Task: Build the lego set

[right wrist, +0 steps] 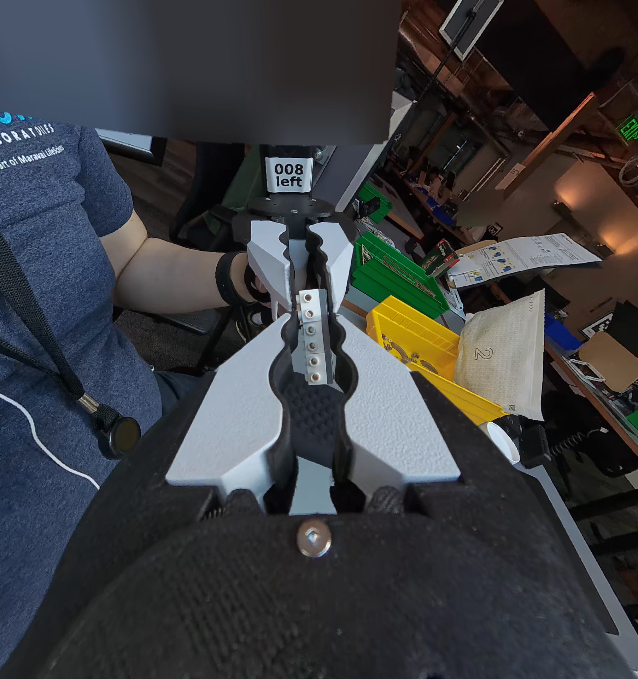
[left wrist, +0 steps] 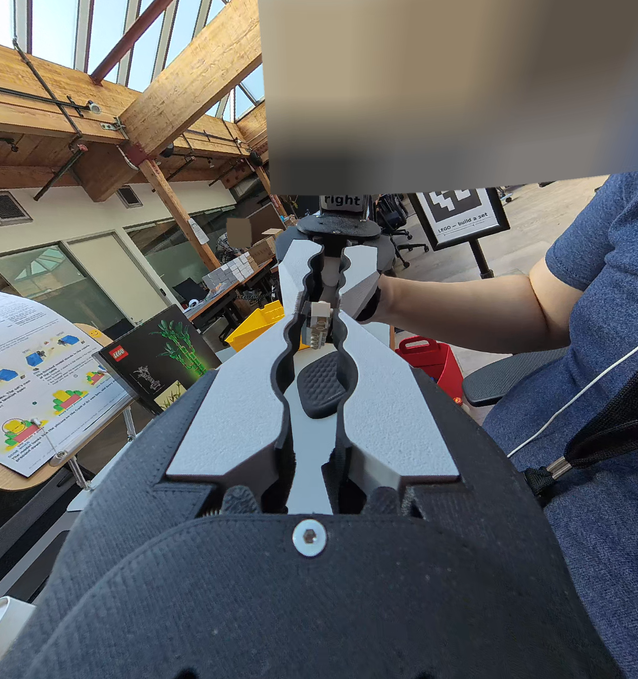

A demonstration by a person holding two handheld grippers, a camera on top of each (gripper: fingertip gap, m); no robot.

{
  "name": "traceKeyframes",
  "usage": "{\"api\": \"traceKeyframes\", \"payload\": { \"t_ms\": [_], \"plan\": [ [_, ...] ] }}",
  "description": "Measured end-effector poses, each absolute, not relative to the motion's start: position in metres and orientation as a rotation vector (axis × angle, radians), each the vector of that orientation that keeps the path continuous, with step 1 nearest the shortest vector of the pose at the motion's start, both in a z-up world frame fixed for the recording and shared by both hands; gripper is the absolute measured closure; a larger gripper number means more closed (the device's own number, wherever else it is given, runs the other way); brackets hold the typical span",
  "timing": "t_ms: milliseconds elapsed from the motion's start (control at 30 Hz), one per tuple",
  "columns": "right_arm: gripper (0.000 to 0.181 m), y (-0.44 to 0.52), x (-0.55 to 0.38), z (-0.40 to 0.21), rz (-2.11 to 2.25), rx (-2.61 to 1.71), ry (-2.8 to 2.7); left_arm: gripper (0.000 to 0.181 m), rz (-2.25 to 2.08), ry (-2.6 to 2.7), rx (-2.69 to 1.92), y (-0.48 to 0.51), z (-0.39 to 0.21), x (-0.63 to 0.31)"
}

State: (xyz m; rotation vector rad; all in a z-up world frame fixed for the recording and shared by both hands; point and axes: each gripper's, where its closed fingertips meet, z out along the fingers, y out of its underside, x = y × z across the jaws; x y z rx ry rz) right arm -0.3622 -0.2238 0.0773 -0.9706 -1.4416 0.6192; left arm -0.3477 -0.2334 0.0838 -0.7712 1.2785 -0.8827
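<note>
The grey-and-white brick strip (right wrist: 314,341), a short sub-assembly with a row of studs, hangs in mid-air between the two tools, well above the desk (right wrist: 585,573). The right gripper (right wrist: 312,330) pinches its near end between its fingers; the left gripper (left wrist: 315,323) clamps the far end. This looks like a pressing-together or hand-over step. Next, one side must squeeze the bricks fully seated, or let go cleanly.
</note>
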Motion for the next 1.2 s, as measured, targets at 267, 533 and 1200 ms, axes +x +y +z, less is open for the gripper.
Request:
{"api": "traceKeyframes", "payload": {
  "t_ms": [267, 533, 1200],
  "plan": [
    [0.166, -0.222, -0.360, 0.080, 0.664, -0.943, -1.391, 0.167, -0.842, 1.264, -0.790, -0.231, 0.086, -0.345],
    [0.166, -0.221, -0.358, 0.079, 0.580, -0.923, -1.381, 0.167, -0.851, 1.275, -0.809, -0.230, 0.084, -0.344],
    [0.167, -0.206, -0.357, 0.091, 0.235, -0.900, -1.219, 0.157, -1.066, 1.161, -0.881, -0.222, 0.095, -0.348]
  ]
}}
